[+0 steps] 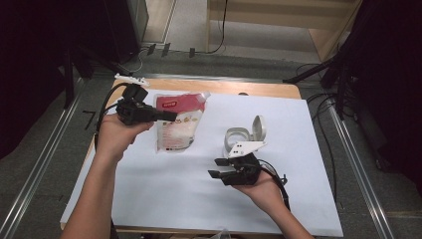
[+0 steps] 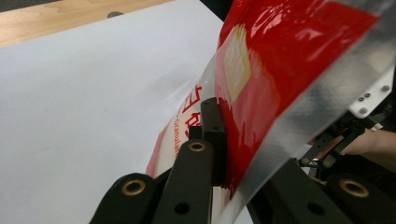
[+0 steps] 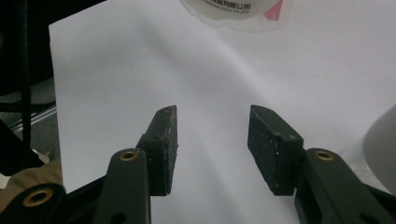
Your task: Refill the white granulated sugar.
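Glossy red-and-clear pouch (image 1: 175,124) pinched in left hand-held gripper (image 1: 166,117); right hand-held gripper (image 1: 215,168) half-open, empty.

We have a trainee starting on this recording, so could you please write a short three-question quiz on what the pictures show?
1. True or false: the left gripper is shut on the red and clear pouch.
2. Which stands nearest the right gripper? A) a blue mug B) the white container with its hinged lid open C) a metal spoon
3. Fill in: the jaws of the right gripper stand apart with ____ between them.

Key
1. True: in the left gripper view the jaws clamp the pouch's red upper part.
2. B: in the high view it stands just beyond that gripper on the white sheet.
3. Nothing: the right gripper view shows bare sheet between the pads.
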Motion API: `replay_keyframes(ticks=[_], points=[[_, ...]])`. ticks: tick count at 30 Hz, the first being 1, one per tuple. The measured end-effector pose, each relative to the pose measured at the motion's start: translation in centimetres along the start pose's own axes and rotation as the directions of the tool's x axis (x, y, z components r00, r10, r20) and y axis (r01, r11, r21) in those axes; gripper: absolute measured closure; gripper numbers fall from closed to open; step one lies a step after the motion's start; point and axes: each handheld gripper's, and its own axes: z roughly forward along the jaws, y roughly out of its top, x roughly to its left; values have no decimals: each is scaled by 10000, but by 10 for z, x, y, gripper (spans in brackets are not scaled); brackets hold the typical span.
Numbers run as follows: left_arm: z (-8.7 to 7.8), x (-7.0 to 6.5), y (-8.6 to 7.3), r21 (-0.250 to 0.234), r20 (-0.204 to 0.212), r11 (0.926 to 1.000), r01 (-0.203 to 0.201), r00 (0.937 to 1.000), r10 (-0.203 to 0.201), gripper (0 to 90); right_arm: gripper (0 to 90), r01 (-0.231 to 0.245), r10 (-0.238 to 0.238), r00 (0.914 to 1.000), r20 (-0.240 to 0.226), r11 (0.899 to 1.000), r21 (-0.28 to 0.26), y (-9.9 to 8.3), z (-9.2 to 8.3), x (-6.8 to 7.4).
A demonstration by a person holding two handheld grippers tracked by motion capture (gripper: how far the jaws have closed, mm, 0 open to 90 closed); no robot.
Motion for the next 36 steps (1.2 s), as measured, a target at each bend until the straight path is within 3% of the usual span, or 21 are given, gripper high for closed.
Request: replay_keyframes(ticks=[8, 16, 21, 33, 36], points=[[2, -12, 2, 170, -71, 9990, -413, 9991, 414, 900, 537, 12, -5, 9998, -208, 9995, 323, 10, 26, 5], [5, -18, 3, 396, 74, 9983, -425, 9991, 422, 900, 531, 187, -180, 9997, -151, 9987, 483, 17, 51, 9], [8, -22, 4, 458, 73, 9975, -541, 9985, 538, 900, 523, -91, 98, 9998, -170, 9992, 398, 16, 63, 8], [15, -34, 6, 716, 453, 9966, -416, 9982, 384, 900, 510, -468, 458, 9981, 402, 9986, 234, 9, 85, -4], [16, -36, 6, 737, 563, 9968, -295, 9981, 254, 900, 510, -245, 243, 9976, 645, 9997, 30, 6, 86, -4]])
